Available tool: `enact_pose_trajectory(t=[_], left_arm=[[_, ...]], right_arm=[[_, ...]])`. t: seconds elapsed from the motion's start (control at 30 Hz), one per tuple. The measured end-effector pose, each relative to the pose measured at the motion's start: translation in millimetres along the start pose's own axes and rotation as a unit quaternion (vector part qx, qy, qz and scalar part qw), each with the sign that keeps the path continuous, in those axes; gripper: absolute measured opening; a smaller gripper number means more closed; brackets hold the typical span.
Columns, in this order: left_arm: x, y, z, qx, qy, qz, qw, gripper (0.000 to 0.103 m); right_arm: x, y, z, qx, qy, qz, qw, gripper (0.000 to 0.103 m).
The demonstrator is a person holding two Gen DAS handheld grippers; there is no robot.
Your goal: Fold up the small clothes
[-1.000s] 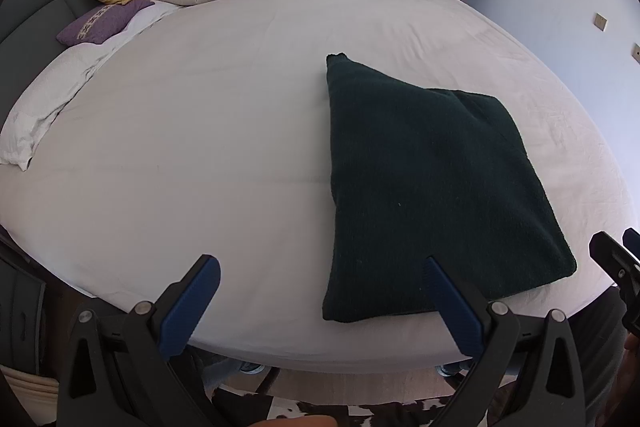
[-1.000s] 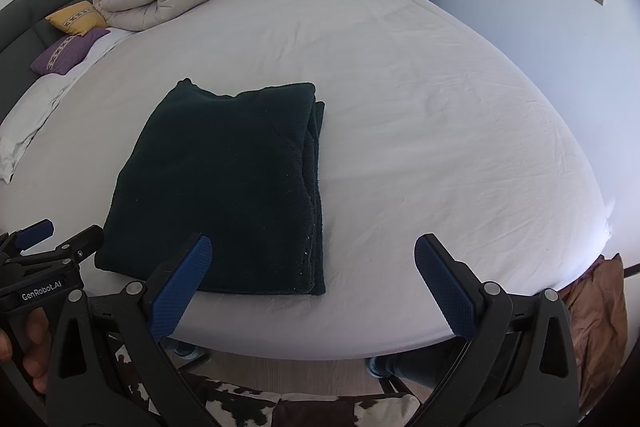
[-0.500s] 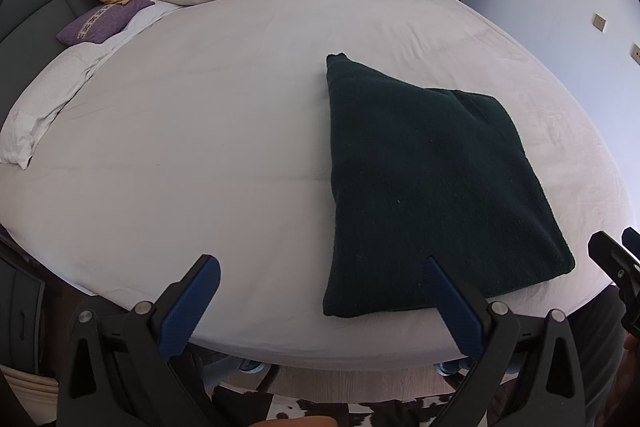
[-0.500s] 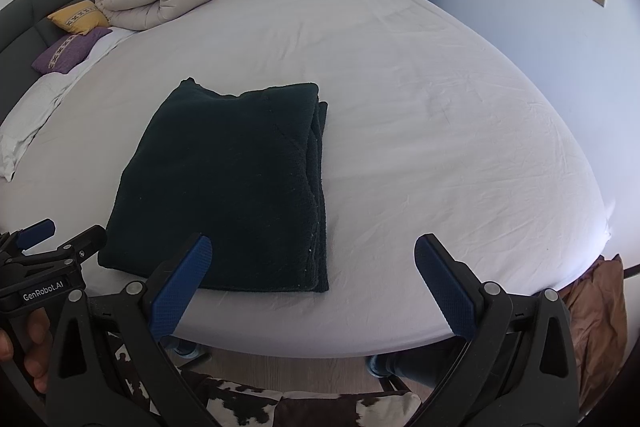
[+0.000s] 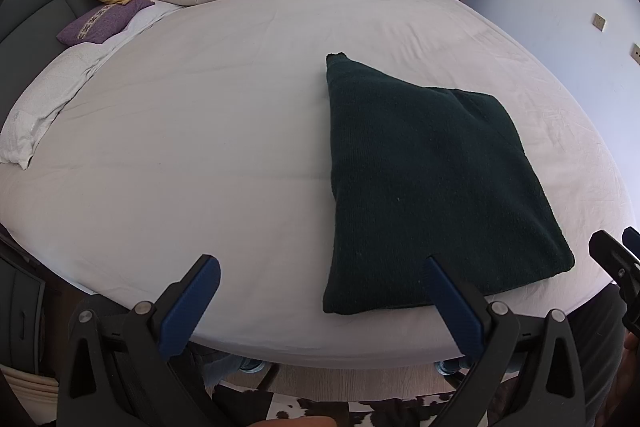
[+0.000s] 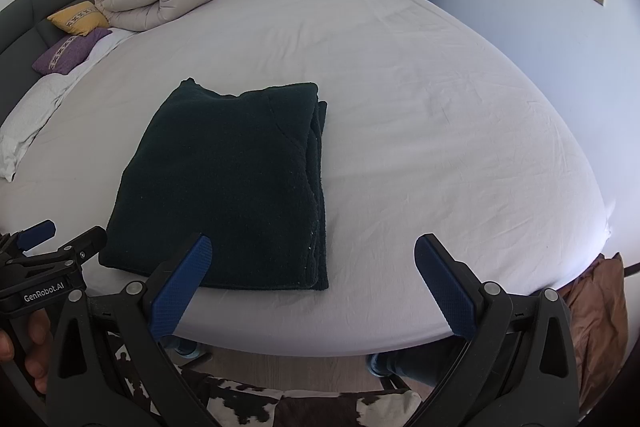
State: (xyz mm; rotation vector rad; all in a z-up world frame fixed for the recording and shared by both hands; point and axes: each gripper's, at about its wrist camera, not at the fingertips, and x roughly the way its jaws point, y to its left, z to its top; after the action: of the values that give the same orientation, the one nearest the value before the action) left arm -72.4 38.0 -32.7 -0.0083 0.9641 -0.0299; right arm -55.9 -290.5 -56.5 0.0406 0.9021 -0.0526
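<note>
My right claw's far finger is cut off at the left view's edge. The folded dark green knit garment (image 5: 432, 187) (image 6: 236, 183) lies flat near the front edge of the white-sheeted bed (image 5: 200, 131) (image 6: 440, 131). My left claw (image 5: 320, 303) gapes wide, empty; my right claw (image 6: 310, 279) likewise, both short of the bed, touching nothing.

The left tool (image 5: 320, 301) hung with its jaws wide apart, holding nothing, over the bed (image 5: 200, 147) edge. The folded dark sweater (image 5: 424, 187) lay ahead, to its right.
</note>
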Motion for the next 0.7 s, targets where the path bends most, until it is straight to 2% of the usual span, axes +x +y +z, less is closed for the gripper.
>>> enact_pose_trajectory(t=[0.7], left_arm=[[-0.1,-0.4,-0.4,0.001,0.0,0.0,1.0,0.103]], right_arm=[[-3.2,0.5,-0.9,0.001,-0.001,0.001,1.0,0.103]])
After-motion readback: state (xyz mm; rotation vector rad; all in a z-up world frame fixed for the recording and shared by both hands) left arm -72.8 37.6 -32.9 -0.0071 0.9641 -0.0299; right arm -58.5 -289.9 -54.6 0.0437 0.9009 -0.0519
